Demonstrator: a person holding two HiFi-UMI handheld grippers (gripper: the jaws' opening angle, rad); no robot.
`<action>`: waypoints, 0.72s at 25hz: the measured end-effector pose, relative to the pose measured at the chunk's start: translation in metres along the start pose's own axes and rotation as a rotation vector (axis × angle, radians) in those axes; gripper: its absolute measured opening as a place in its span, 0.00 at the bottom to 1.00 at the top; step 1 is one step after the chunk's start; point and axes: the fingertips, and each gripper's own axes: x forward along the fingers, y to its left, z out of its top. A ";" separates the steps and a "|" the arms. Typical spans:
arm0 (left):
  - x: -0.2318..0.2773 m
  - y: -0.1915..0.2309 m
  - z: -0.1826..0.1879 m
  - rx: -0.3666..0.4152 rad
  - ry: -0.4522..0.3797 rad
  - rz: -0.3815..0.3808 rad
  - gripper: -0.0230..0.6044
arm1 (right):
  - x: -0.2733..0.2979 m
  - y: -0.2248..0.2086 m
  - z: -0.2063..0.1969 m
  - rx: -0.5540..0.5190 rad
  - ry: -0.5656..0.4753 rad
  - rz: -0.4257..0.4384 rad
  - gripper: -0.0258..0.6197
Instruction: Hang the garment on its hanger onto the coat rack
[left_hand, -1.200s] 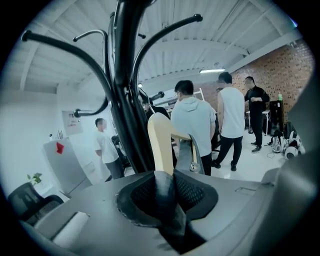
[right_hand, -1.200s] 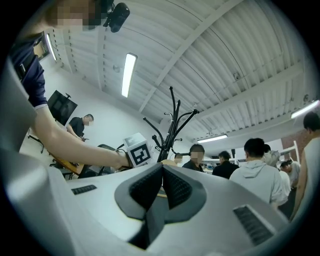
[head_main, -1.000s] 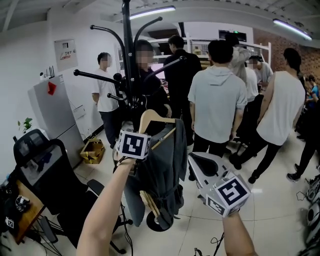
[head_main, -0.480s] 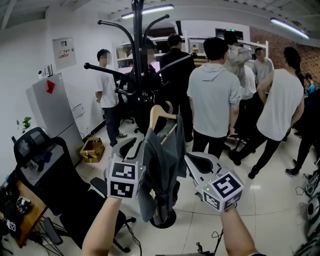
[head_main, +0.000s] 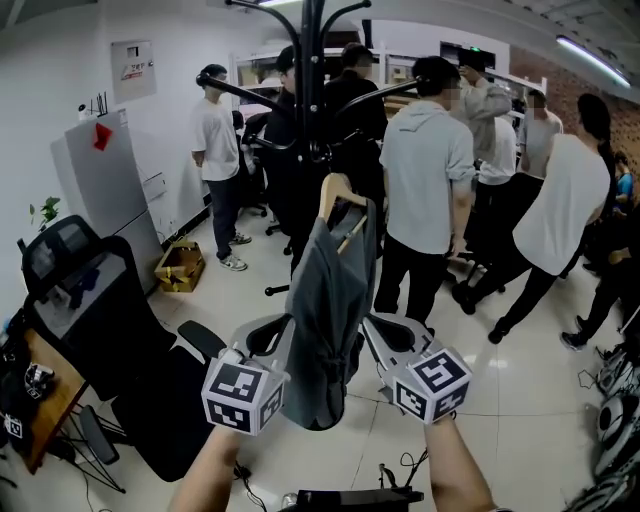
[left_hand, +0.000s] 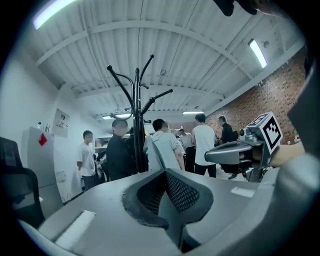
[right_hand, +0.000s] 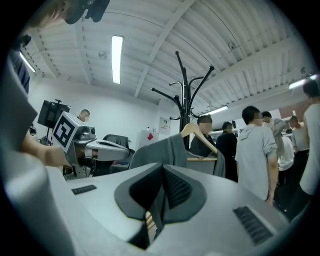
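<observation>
A grey garment (head_main: 325, 300) hangs on a wooden hanger (head_main: 338, 192) from the black coat rack (head_main: 311, 80). The hook is lost against the dark pole. My left gripper (head_main: 278, 330) is low at the garment's left side, apart from the hanger. Its jaws are closing and its pads (left_hand: 182, 192) meet with nothing between them. My right gripper (head_main: 375, 328) is level with it at the garment's right side, also shut. In the right gripper view the garment (right_hand: 162, 149) and hanger (right_hand: 200, 134) rise just beyond the closed jaws, and no grip on the cloth shows.
Several people (head_main: 425, 180) stand close behind the rack. A black office chair (head_main: 95, 330) and a cluttered desk (head_main: 35, 405) are at the left. A grey cabinet (head_main: 110, 190) and a cardboard box (head_main: 180, 266) stand by the wall.
My left gripper has let go of the hanger, dropped to the garment's lower left and shut. The garment stays on the rack. The view has pulled back.
</observation>
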 end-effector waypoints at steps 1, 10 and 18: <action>-0.001 -0.001 -0.005 -0.015 0.003 -0.008 0.05 | 0.001 0.004 -0.006 0.006 0.011 0.005 0.04; -0.005 0.001 -0.003 -0.053 -0.024 -0.032 0.05 | 0.000 0.013 -0.010 0.041 0.000 0.024 0.04; -0.003 -0.003 -0.003 -0.047 -0.019 -0.049 0.05 | -0.001 0.013 -0.007 0.026 0.003 0.021 0.04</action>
